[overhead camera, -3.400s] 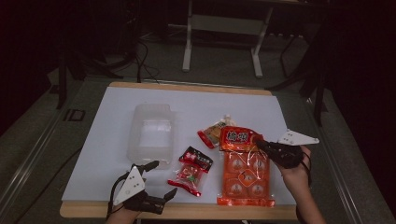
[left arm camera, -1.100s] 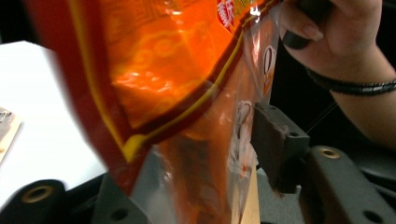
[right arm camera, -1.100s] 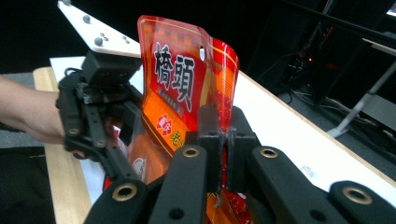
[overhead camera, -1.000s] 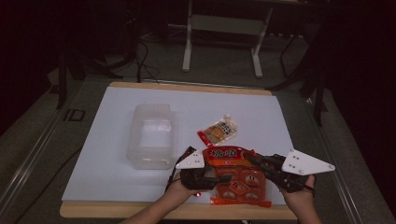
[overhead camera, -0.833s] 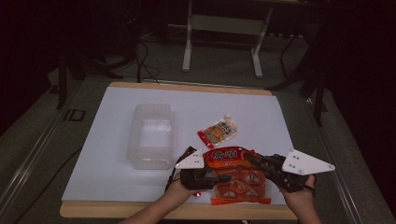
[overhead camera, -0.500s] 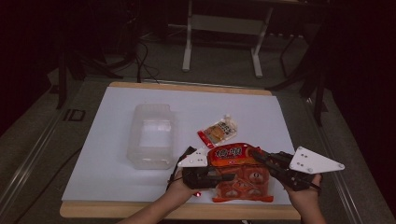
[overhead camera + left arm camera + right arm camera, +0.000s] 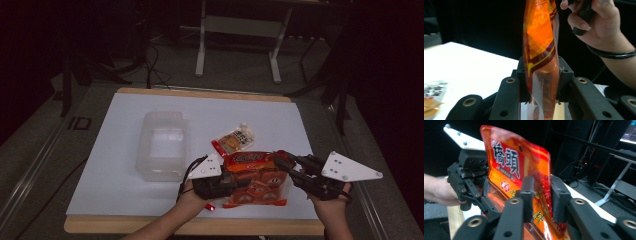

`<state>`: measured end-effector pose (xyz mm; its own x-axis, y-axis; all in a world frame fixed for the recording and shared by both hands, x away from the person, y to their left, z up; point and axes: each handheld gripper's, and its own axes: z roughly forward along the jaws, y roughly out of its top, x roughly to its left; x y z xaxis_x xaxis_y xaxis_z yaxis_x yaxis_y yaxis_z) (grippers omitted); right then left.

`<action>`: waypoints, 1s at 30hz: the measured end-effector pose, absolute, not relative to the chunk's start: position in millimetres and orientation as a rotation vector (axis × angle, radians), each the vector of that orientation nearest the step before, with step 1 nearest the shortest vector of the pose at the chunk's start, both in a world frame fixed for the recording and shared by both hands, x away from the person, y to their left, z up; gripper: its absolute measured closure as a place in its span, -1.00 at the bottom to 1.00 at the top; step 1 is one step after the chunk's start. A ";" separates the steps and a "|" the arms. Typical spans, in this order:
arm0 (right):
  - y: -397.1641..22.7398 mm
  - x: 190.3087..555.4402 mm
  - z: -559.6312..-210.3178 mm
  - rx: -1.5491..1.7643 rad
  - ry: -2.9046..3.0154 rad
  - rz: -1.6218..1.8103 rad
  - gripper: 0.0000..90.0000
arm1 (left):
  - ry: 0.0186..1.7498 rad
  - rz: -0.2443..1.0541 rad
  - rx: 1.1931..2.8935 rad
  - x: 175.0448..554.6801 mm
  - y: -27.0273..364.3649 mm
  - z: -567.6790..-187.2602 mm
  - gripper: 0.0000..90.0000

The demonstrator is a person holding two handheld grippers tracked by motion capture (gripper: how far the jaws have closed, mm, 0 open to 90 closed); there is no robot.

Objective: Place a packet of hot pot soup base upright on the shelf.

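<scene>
An orange-red snack bag (image 7: 255, 176) hangs between the two grippers above the table's front edge. My left gripper (image 7: 231, 184) holds its left side. In the left gripper view both pads press on the bag (image 7: 541, 50), which stands on edge between the left gripper's (image 7: 541, 83) just-closed jaws. My right gripper (image 7: 281, 164) is at the bag's right side. Its jaws have just been opening. In the right gripper view the bag's edge (image 7: 516, 170) runs through the gap of the right gripper (image 7: 542, 195) with room beside it. The left gripper (image 7: 471, 177) shows beyond the bag.
A clear plastic container (image 7: 162, 145) sits on the white table top (image 7: 120, 165) to the left of the bag. A small orange snack packet (image 7: 234, 141) lies just behind the bag. The wooden front edge (image 7: 150, 226) is close below both hands.
The left gripper came over from the front left and closed on the bag. The bag then rose off the table at its left side. The right gripper's jaws have parted.
</scene>
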<state>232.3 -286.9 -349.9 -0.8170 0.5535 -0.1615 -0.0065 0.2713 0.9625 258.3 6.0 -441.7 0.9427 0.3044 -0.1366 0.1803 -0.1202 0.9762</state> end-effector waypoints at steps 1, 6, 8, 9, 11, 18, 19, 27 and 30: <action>-288.9 232.7 -349.3 0.501 2.061 1.584 0.45 | 0.383 0.113 1.692 258.7 7.6 -442.0 0.59; -298.6 233.0 -348.7 0.553 2.007 1.616 0.18 | 0.421 0.120 1.647 262.9 15.7 -437.8 0.59; -300.3 232.5 -350.3 0.568 1.999 1.607 0.15 | 0.422 0.143 1.629 263.9 19.0 -431.6 0.59; -300.9 232.4 -351.1 0.577 1.996 1.595 0.09 | 0.423 0.147 1.621 264.3 20.3 -429.1 0.59; -302.1 232.2 -352.0 0.593 1.985 1.590 -0.07 | 0.423 0.165 1.596 265.4 24.6 -422.1 0.59; -302.6 234.5 -356.2 0.665 1.935 1.571 -0.69 | 0.444 0.266 1.532 272.2 46.0 -397.1 0.59; -302.7 234.6 -357.5 0.668 1.926 1.567 -0.70 | 0.453 0.286 1.521 273.4 49.5 -394.2 0.59; -308.4 236.3 -365.9 0.711 1.907 1.576 -0.72 | 0.539 0.422 1.437 285.2 85.6 -375.3 0.59; -308.6 237.4 -367.5 0.715 1.913 1.566 -0.72 | 0.575 0.466 1.403 289.0 96.6 -371.3 0.59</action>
<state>237.4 -308.6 -367.5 -0.7006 0.7080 -0.0887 0.0532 0.1757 0.9830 289.0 96.6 -371.3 0.7791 0.6191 -0.0984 0.0315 0.1181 0.9925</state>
